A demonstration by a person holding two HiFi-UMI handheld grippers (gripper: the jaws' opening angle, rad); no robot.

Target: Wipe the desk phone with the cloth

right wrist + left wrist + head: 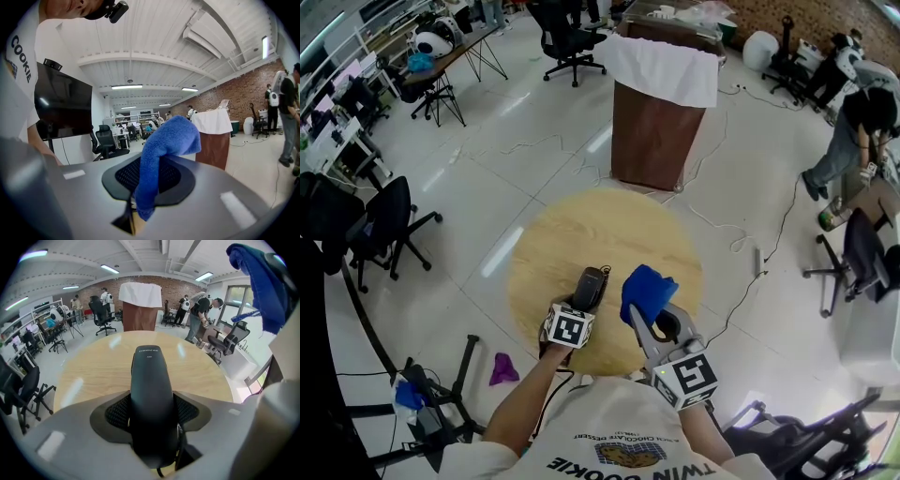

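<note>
- Now my left tool (pixel 584 305) is clamping the black desk phone handset (pixel 150 394), holding it over the round wooden table (pixel 581 234).
- My right tool (pixel 145 183) is pinching the blue cloth (pixel 168 140), raised just beside the handset.

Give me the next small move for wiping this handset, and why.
Probably move the right gripper left so its blue cloth meets the black handset: the left gripper holds the handset above the table, and the cloth sits clamped beside it, not touching.
</note>
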